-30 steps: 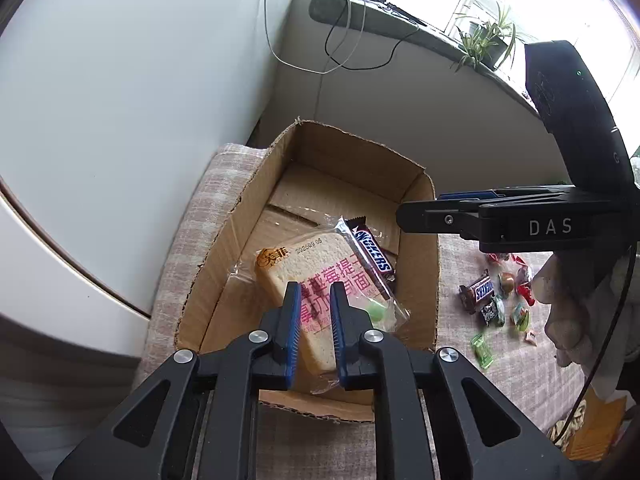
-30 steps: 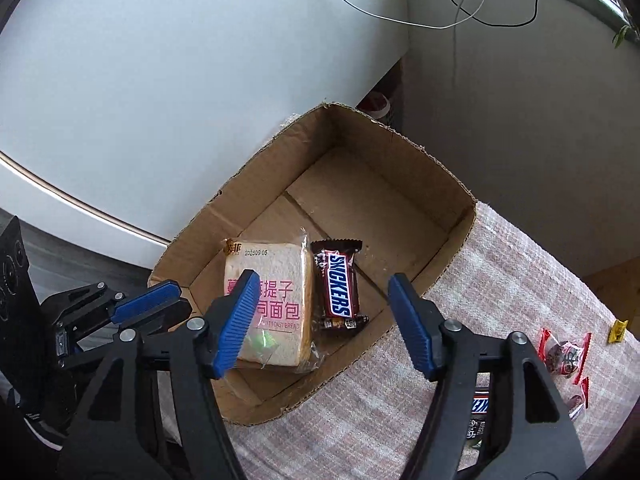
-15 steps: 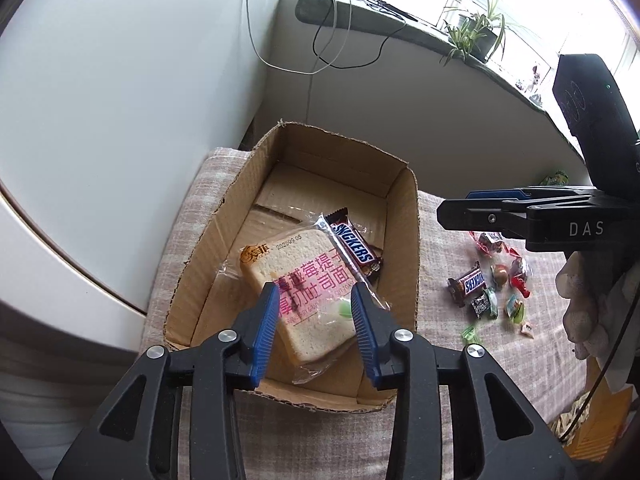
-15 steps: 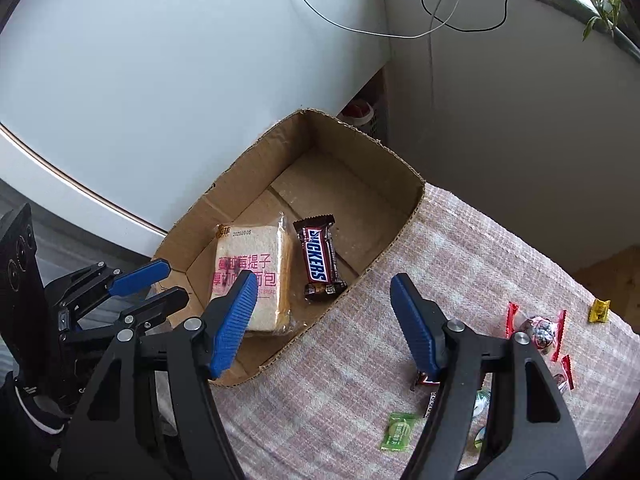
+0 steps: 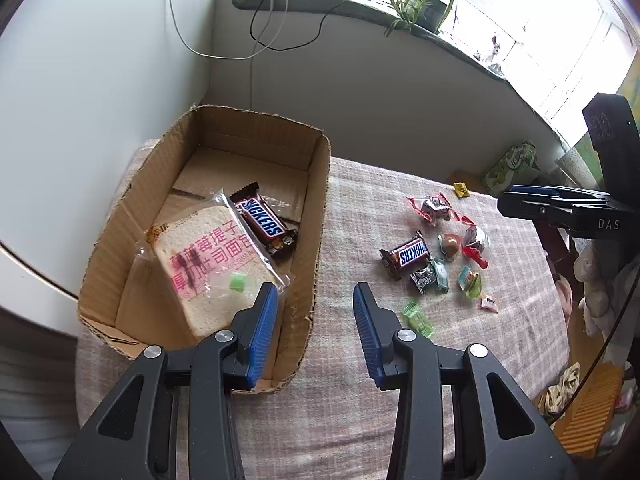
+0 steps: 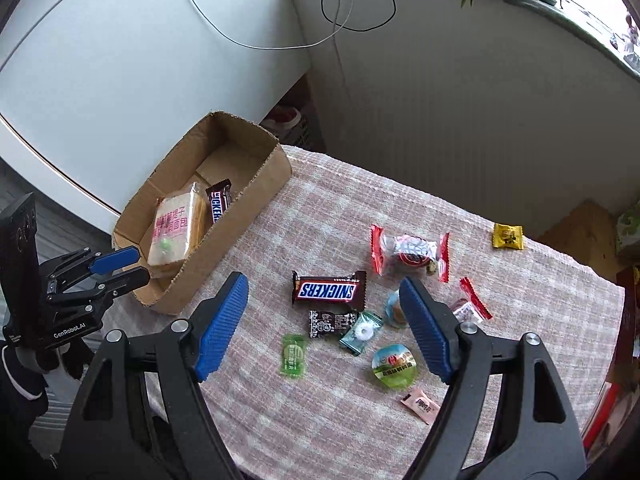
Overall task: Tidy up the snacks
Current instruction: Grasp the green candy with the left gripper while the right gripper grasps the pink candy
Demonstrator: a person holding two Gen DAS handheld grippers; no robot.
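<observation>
A cardboard box stands at the table's left end. It holds a wrapped bread slice and a Snickers bar. My left gripper is open and empty, above the box's near right corner; it also shows in the right wrist view. My right gripper is open and empty, above a second Snickers bar and several small candies on the checked cloth.
A red-ended wrapped sweet, a yellow candy, a green candy, a round jelly cup and a pink sachet lie on the cloth. A white appliance and wall stand behind the box.
My left gripper let go of the bread slice, opened and drew back to the right. My right gripper swung right, from over the box to over the loose candies.
</observation>
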